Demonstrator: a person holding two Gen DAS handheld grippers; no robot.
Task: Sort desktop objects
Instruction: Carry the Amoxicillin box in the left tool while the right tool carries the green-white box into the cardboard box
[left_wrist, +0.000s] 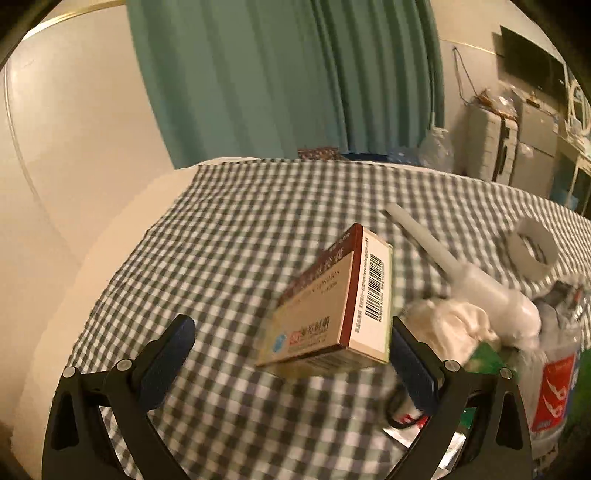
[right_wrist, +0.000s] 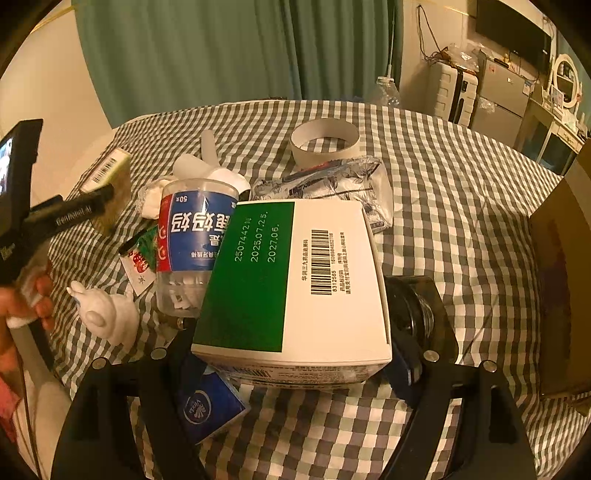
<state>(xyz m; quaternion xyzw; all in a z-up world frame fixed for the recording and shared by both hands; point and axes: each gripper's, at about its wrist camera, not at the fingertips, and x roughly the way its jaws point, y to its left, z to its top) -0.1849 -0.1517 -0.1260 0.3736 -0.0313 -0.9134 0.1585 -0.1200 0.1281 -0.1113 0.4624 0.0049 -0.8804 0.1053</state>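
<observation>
In the left wrist view, a tan and maroon medicine box (left_wrist: 332, 310) lies tilted on the checked tablecloth (left_wrist: 240, 229), blurred. My left gripper (left_wrist: 291, 350) is open; its right finger touches the box's barcode side, the left finger stands well apart. In the right wrist view, my right gripper (right_wrist: 291, 362) is shut on a green and white medicine box (right_wrist: 295, 280), held above the cloth. The tan box also shows in the right wrist view (right_wrist: 107, 173), with the left gripper's finger beside it.
A clear plastic jar with a blue label (right_wrist: 192, 243), crumpled tissue (left_wrist: 454, 325), a white tube (left_wrist: 424, 243), a white tape ring (right_wrist: 325, 142), a foil pack (right_wrist: 332, 184), a white figurine (right_wrist: 107, 314) and a blue packet (right_wrist: 207, 406) crowd the table. A cardboard box (right_wrist: 565, 280) stands at right.
</observation>
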